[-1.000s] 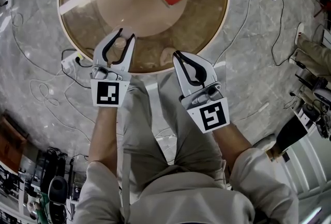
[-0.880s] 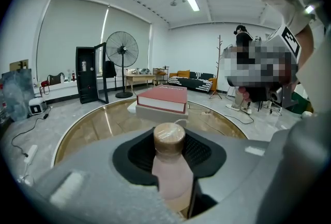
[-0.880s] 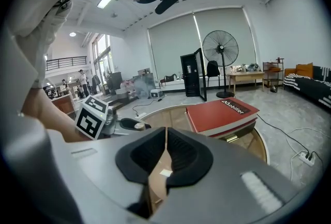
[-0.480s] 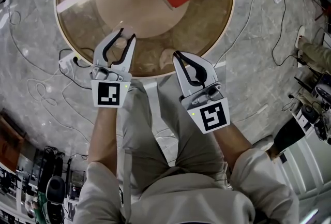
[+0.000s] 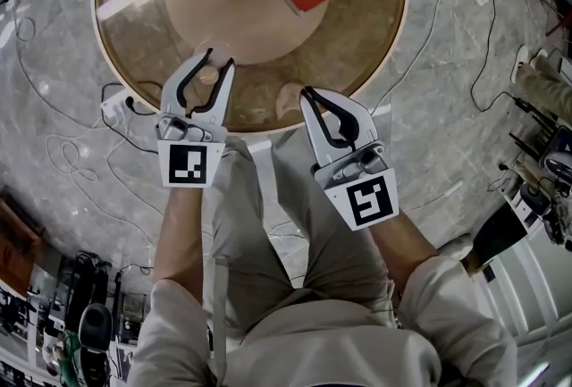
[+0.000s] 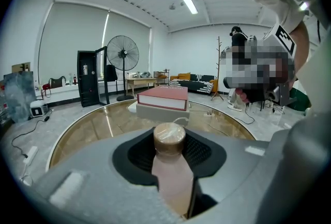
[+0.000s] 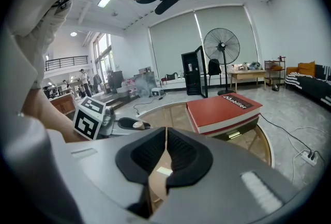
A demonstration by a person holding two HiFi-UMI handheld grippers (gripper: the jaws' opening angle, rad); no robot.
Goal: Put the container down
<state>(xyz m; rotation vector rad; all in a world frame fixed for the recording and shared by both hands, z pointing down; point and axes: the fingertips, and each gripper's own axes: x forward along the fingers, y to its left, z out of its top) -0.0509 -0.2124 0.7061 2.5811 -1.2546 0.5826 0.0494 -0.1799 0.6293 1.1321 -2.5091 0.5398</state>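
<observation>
the left gripper [image 5: 219,60] squeezes the container [image 6: 170,171], a small pinkish bottle with a brown cap, over the near edge of the round glass table [image 5: 143,28]. i cannot tell if it touches the glass. it is not let go yet, so that part is left. the right gripper [image 5: 307,94] is closed on nothing. the red book [image 7: 222,109] has a white word ending in "obilier".

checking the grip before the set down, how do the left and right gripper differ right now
The left gripper has its jaws apart; the right gripper has them together. The left gripper holds a pale bottle with a brown cap; the right gripper holds nothing. Both point over the round glass table.
</observation>
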